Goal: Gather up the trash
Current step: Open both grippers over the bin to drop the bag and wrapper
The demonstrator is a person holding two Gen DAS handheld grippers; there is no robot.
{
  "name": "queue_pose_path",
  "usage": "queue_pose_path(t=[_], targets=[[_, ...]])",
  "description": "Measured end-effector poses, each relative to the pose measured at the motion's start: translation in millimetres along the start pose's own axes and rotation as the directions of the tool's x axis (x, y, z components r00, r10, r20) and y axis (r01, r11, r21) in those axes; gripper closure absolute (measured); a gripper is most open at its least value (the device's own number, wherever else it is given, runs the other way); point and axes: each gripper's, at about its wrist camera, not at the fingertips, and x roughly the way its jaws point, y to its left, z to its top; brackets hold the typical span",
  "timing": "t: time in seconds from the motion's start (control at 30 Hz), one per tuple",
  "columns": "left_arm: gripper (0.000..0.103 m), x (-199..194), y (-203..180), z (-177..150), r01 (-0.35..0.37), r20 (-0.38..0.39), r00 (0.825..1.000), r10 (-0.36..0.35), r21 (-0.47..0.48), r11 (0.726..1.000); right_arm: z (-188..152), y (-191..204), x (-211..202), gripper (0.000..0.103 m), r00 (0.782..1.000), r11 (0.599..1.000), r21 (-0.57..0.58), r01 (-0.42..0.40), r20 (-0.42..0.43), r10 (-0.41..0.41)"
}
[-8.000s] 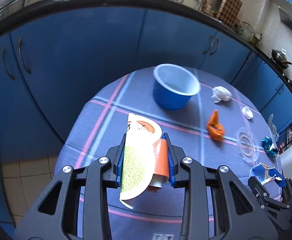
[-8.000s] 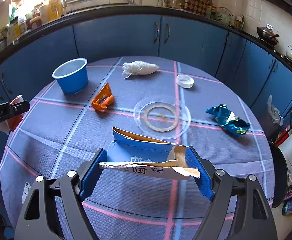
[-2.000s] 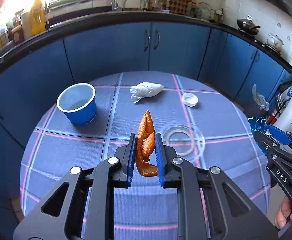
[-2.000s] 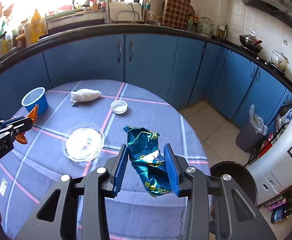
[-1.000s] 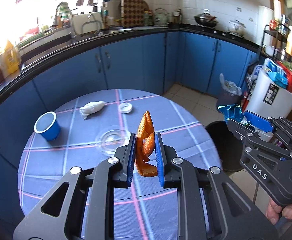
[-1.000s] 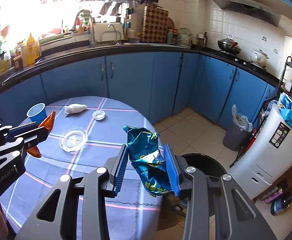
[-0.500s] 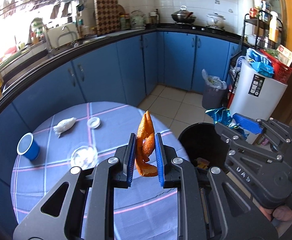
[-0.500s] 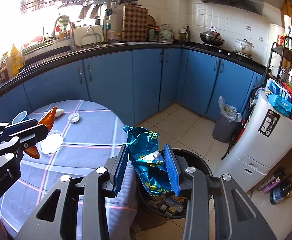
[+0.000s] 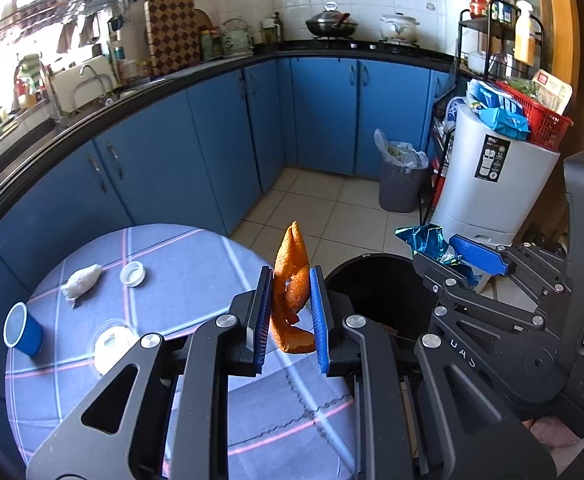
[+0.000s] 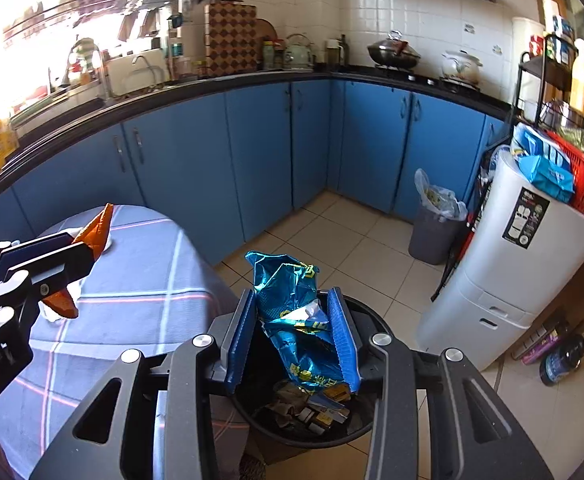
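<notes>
Beside the round table (image 9: 196, 392), at its right edge, you have the black trash bin (image 10: 358, 426) standing on the tiled floor, with mixed refuse visible at its bottom.

Your right gripper (image 10: 291, 330) is clamped on the crumpled blue foil wrapper (image 10: 296, 312). Both blue pads press against its sides. The wrapper hangs directly over the bin opening, its lower end inside the rim line as the right wrist view shows it.

Your left gripper (image 9: 291, 316) is clamped on the orange wrapper (image 9: 292, 292), held upright between nearly closed pads. It sits over the table's right edge, just beside the bin rim (image 9: 372, 258), not above the opening.

Items on the tablecloth, left wrist view:
- blue cup (image 9: 23, 330), upright, near the left edge;
- clear plastic lid (image 9: 112, 342), flat, right of the cup;
- white crumpled tissue (image 9: 81, 280), behind the lid;
- small white cap (image 9: 132, 273), just right of the tissue.

A grey lined bin (image 10: 434, 228) stands well apart, against the blue cabinets (image 10: 252, 168). A white appliance (image 10: 504, 272) stands to the right of the black bin.
</notes>
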Motion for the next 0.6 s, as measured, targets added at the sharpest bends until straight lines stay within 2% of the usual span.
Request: queue_pose_path(t=[0.17,0.2,0.23,0.27,0.37,0.6], targets=[[0.083,18,-9,7,0.019,-0.014,1.000,-0.019,0.016,1.000,3,-15,16,0.064,1.000,0.999,0.036,-0.001,-0.002,0.001],[0.083,21,-10,8,0.022,-0.017,1.000,-0.021,0.019,1.000,3,-17,19,0.058,1.000,0.999,0.041,-0.006,-0.005,0.006],[0.083,25,-12,10,0.023,-0.020,1.000,-0.023,0.021,0.999,2,-20,22,0.039,1.000,0.999,0.045,-0.010,-0.006,0.010],[0.083,30,-13,12,0.028,-0.026,0.999,-0.028,0.021,0.999,2,-21,23,0.026,1.000,0.999,0.050,-0.002,0.002,0.002],[0.083,40,-16,17,0.047,-0.039,0.998,-0.046,0.014,0.999,1,-28,24,0.025,0.998,0.997,0.058,0.047,0.038,-0.049],[0.083,51,-34,28,0.094,-0.042,0.995,-0.092,0.038,0.995,-7,-51,35,0.025,0.978,0.974,0.098,0.205,0.015,-0.208]])
